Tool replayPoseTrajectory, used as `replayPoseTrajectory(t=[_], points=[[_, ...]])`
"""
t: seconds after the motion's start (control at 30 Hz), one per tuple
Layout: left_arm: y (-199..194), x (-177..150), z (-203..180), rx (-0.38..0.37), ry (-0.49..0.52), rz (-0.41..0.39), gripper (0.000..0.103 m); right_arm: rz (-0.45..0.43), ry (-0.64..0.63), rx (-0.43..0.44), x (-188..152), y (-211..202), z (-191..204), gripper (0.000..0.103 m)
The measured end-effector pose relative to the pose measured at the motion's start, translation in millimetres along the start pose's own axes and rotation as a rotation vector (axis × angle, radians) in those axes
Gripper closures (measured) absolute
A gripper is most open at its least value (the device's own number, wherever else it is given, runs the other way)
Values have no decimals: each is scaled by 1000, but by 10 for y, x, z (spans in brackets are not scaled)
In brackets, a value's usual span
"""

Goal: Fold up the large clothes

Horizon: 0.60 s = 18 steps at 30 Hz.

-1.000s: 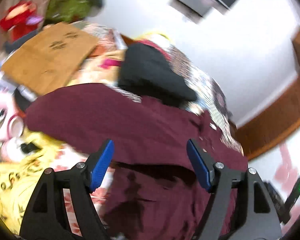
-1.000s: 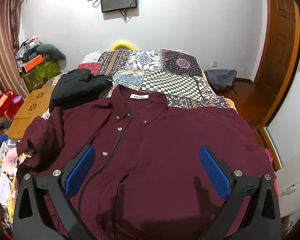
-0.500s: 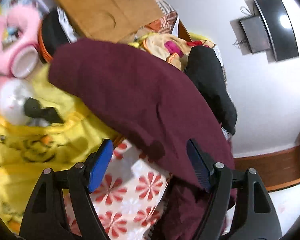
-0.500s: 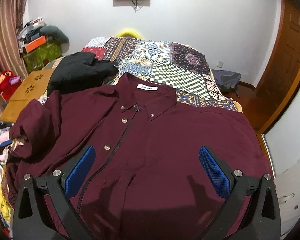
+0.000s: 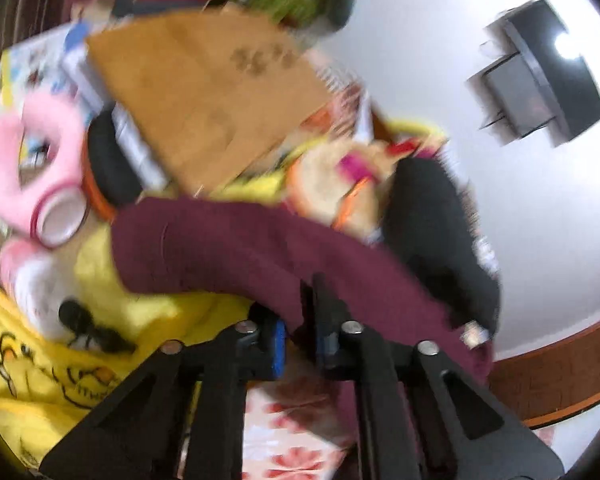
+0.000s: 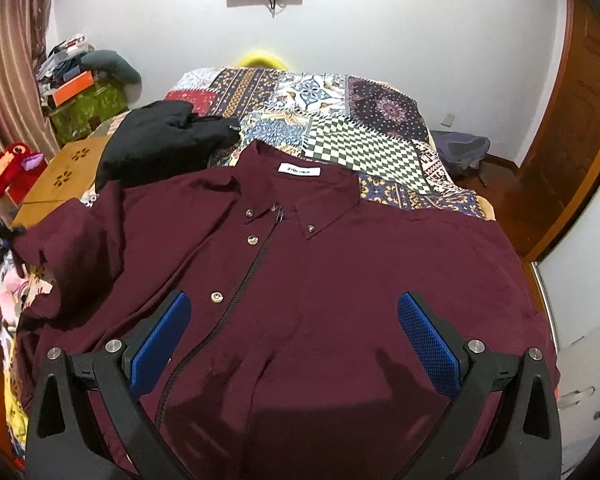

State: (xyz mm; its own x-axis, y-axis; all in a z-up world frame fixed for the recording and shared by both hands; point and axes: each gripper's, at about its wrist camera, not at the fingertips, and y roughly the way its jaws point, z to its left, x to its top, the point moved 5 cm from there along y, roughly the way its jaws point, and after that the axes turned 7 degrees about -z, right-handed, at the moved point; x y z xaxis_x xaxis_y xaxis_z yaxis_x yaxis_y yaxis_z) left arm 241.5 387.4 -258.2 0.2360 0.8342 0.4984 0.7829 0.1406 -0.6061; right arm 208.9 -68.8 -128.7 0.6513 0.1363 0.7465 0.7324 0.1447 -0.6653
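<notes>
Left gripper (image 5: 298, 344): jaws pressed nearly together, pinching the edge of the maroon sleeve (image 5: 228, 252); the view is blurred, so how deep the bite goes is unclear.
Right gripper (image 6: 294, 344): jaws spread wide, holding nothing, poised above the lower front of the shirt.
Maroon shirt (image 6: 340, 280): lies face up and buttoned on the bed, collar toward the far wall, filling the near half of the patchwork bedspread (image 6: 340, 120).
Sleeve: droops off the bed's left side over a yellow blanket (image 5: 60, 368).
Neighbours: black jacket (image 6: 160, 140) touches the shirt's left shoulder; wooden folding table (image 5: 204, 92) stands beside the bed.
Step in hand: likely drawing the sleeve in over the body.
Doing it well: keep the pinch firm, lift the sleeve clear of the clutter, lay it flat across the chest; the free gripper can pin the body so it does not slide.
</notes>
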Motion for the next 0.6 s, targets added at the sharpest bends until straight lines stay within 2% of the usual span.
replayPoseTrajectory(t=[0.17,0.3,0.43,0.5,0.6], points=[[-377,225,-894,-100,158,-96,98,-33,22,-19,32,-77,-171,0],[-693,177,-1782,-217,303,-137,98,-75,42,-8,102,-146,-320,0],[-946,-71,-2612,-329,405,-149,99,-126,40,-25,183,-234,-517,0],[-1062,-344,-3139,-401,486,-134,99,-141,38,-43,207,-265,-627,0],[-1113,-766,-3711,-482,580,-81,99,-158,44,-73,220,-314,-825,0]])
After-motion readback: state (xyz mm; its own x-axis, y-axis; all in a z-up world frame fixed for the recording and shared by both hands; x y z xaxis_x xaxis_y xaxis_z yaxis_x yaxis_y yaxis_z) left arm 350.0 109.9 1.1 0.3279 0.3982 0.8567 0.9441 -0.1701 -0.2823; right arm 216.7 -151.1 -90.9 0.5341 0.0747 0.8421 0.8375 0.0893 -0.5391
